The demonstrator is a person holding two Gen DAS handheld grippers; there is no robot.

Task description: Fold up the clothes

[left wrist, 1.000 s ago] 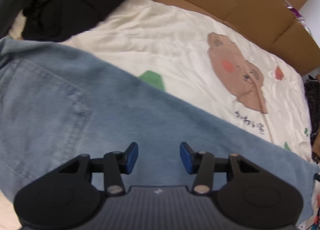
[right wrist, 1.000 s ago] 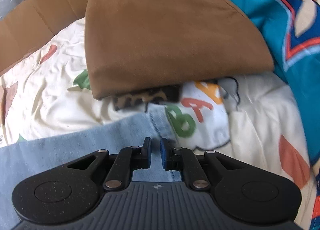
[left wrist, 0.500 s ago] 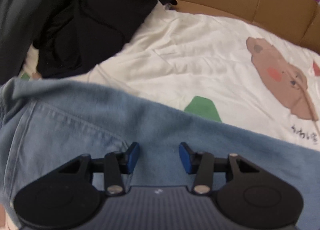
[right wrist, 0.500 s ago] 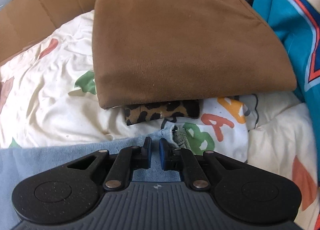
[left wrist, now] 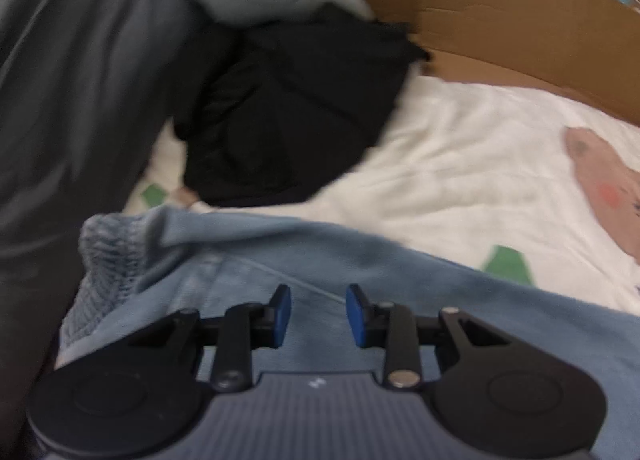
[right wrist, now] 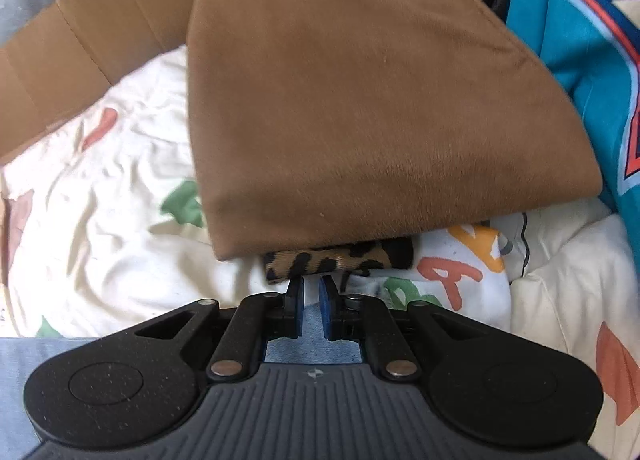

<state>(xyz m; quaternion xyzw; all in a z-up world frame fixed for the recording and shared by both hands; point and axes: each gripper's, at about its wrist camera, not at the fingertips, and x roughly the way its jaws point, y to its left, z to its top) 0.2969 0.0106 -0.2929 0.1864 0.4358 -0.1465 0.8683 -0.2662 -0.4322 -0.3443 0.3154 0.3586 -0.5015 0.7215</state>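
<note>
Jeans (left wrist: 400, 280): light blue denim spread across the cream printed bedsheet (left wrist: 460, 163), running under both grippers; a stitched seam and a ribbed, knit-looking edge show at the left end.
Left gripper (left wrist: 318, 314): hovers over the denim with its blue pads (left wrist: 283, 312) apart and nothing between them.
Right gripper (right wrist: 311, 310): jaws nearly together with a narrow gap; blue denim shows just behind the pads, but whether they pinch it cannot be told.
Brown garment (right wrist: 380, 107): folded, lying on the sheet ahead of the right gripper, on top of a leopard-print piece (right wrist: 340, 260).
Black garment (left wrist: 288, 119): crumpled beyond the jeans, beside a grey one (left wrist: 72, 99).
Cardboard (left wrist: 500, 11): stands along the far edge of the bed.
Teal printed fabric (right wrist: 580, 19): at the right.
</note>
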